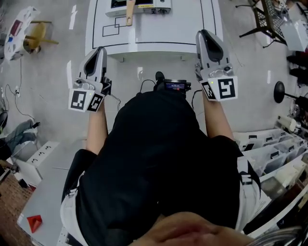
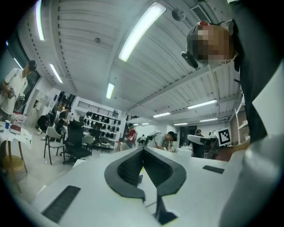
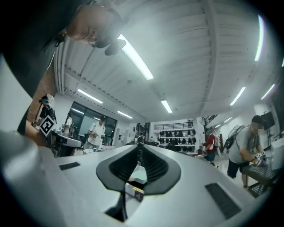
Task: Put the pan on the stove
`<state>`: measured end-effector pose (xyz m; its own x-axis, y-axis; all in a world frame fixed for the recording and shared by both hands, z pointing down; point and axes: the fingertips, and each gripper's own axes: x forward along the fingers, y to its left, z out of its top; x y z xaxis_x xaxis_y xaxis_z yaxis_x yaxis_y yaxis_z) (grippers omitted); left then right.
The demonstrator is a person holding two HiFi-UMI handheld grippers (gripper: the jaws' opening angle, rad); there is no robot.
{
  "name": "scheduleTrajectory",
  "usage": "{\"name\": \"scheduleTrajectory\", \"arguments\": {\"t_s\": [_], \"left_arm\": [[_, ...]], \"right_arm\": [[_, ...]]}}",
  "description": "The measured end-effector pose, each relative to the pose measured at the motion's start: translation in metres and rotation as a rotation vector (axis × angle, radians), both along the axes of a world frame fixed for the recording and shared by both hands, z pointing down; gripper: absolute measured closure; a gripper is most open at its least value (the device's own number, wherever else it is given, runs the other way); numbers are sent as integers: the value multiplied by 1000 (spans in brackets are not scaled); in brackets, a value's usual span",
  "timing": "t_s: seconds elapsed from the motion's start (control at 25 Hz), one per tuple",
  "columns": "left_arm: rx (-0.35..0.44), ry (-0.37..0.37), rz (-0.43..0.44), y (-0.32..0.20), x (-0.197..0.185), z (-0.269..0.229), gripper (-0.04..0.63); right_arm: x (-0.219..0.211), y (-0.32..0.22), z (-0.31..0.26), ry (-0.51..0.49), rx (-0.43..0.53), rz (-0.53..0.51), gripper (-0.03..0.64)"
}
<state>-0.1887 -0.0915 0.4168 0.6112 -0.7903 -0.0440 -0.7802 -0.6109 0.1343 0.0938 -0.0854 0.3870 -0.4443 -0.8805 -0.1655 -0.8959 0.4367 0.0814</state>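
- Three views to go through, head view first: the person stands back from the white table [image 1: 159, 36] with both grippers raised about level and nothing in either. The left gripper [image 1: 98, 50] and right gripper [image 1: 205, 33] are well apart, one on each side of the body.
- Same view, far edge of the table: the only bit of the pan [image 1: 129, 12] showing is a wooden handle pointing back toward the person. It lies against what looks like the stove [image 1: 155, 6], a low white unit. The frame edge cuts off the bowl, so there's no telling whether it sits on a burner or just beside one.
- Left gripper view: the jaws are closed tip to tip with nothing between them. It looks out across a big room and ceiling lights, and no pan shows.
- Right gripper view: the jaws meet at the tips here too and hold nothing. Same room, other people in the distance, no pan either.
- Handling guess: a pan is rigid and probably bowl-heavy, so pinching the far end of the handle would likely let it droop or twist.
- Wood should give the pads decent bite. Grabbing the handle close to the bowl looks safest, maybe with the other gripper steadying the rim.
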Motion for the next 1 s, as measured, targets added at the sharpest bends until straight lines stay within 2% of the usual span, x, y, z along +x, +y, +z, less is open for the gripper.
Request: {"name": "scheduleTrajectory", "arguments": {"t_s": [0.16, 0.36, 0.56, 0.64, 0.76, 0.84, 1.0], "left_arm": [[18, -136, 44, 42, 7, 11, 578], [2, -96, 18, 87, -19, 35, 578], [-61, -66, -19, 114, -39, 66, 578], [-81, -74, -17, 119, -37, 76, 578], [-119, -94, -4, 126, -26, 98, 578], [-151, -82, -18, 129, -23, 107, 578], [-139, -87, -26, 134, 1, 101, 578]], "right_arm": [[-24, 45, 26, 2, -43, 57, 572], [-51, 96, 71, -53, -164, 97, 574], [-53, 134, 97, -7, -225, 143, 575], [-50, 142, 105, 3, -233, 142, 577], [-40, 149, 126, -66, -280, 129, 581], [-36, 152, 139, -97, -306, 114, 587], [-27, 155, 143, -59, -289, 59, 592]]}}
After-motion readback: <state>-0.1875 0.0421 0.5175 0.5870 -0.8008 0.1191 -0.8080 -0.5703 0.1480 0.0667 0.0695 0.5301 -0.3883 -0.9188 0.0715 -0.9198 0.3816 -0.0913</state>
